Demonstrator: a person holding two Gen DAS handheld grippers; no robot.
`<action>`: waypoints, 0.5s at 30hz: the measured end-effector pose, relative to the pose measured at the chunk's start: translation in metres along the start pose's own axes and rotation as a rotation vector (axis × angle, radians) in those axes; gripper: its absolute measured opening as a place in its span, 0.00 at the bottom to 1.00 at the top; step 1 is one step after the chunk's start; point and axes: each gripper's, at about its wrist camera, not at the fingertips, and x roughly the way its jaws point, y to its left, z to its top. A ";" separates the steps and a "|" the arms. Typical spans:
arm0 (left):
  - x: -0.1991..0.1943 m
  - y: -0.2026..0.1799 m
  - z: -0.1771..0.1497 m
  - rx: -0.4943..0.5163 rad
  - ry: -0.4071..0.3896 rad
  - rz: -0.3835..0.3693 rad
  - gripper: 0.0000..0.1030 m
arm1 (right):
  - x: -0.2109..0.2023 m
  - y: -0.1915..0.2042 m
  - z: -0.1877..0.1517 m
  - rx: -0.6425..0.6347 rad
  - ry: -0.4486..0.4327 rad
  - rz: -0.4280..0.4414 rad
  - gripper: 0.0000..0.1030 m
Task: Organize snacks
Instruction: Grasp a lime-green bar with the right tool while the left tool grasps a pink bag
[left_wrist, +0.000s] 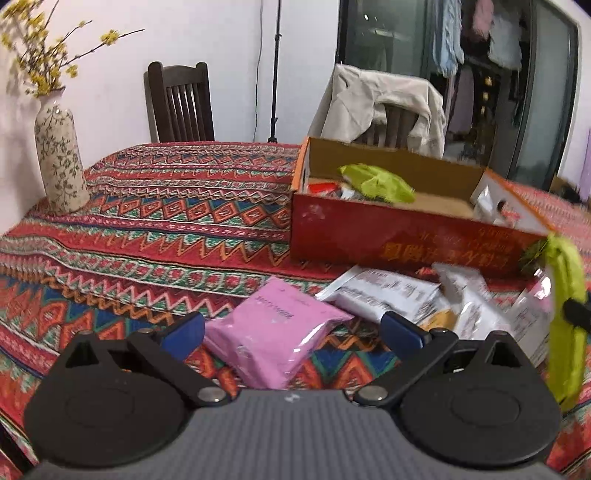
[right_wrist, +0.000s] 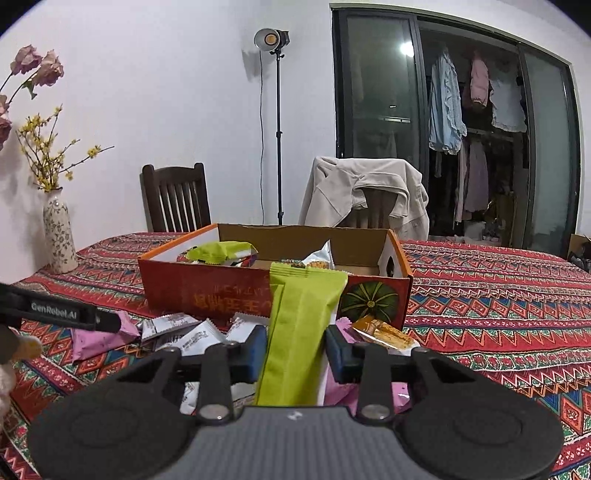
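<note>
Between the blue pads of our right gripper we record one lime-green snack packet, clamped upright by closed fingers, its top edge level with the near wall of the red cardboard box; the same packet shows at the right edge of the left wrist view. Our left gripper stands with fingers spread wide, holding nothing, a pink snack packet lying on the cloth between and just beyond them. Just beside it, against the front of the box: white packets and an orange packet, loosely heaped. Inside the box: a second green packet toward the left end, with other wrappers we cannot identify. All rests on a patterned red tablecloth. Well apart, at the far left, a floral vase; behind the table, a dark wooden chair and a chair draped with a beige jacket
</note>
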 end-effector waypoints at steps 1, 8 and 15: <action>0.003 0.000 0.001 0.022 0.013 0.008 1.00 | 0.000 0.000 0.000 0.003 -0.002 0.003 0.33; 0.031 0.004 0.006 0.096 0.109 0.003 1.00 | 0.001 0.000 0.000 0.002 0.004 0.007 0.33; 0.051 0.013 0.006 0.061 0.137 -0.028 1.00 | 0.004 -0.001 -0.002 0.002 0.021 0.000 0.33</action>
